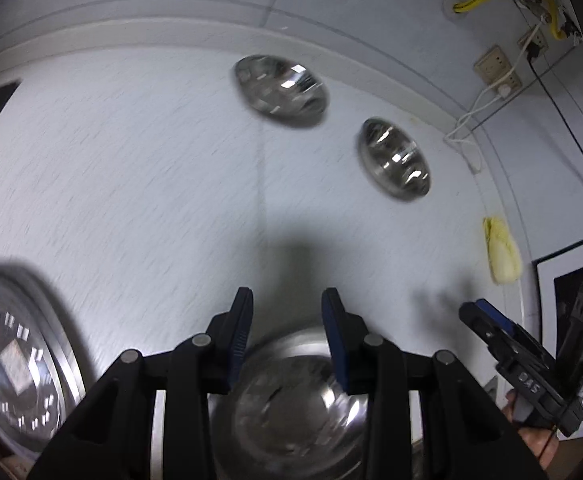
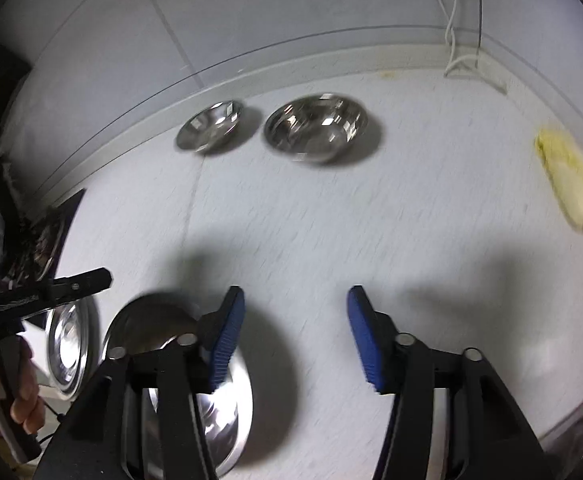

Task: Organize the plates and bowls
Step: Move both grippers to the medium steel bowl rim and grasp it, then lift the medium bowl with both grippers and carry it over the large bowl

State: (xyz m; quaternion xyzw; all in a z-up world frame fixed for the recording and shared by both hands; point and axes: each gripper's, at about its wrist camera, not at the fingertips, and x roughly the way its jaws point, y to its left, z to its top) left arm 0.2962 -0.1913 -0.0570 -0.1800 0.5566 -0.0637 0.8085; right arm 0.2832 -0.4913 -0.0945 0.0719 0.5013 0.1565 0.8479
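Both hand-held black grippers with blue finger pads hover above a pale speckled counter (image 2: 331,220), pointing steeply down. On the left gripper (image 1: 287,300) the jaws stand apart with nothing between them; a shiny steel bowl (image 1: 291,400) sits on the counter just below them, near the front edge. On the right gripper (image 2: 295,300) the jaws stand wider apart and are also empty, above bare counter. In the right wrist view that near bowl appears to rest in a wider steel dish (image 2: 227,420), though blur makes this uncertain. A flat round steel plate (image 1: 15,360) lies just beside it, toward the counter's front left corner. Two more round steel bowls, a smaller one (image 2: 211,124) and a larger one (image 2: 317,126), sit side by side near the back edge. A pale yellow cabbage (image 2: 571,180) lies by the right edge.
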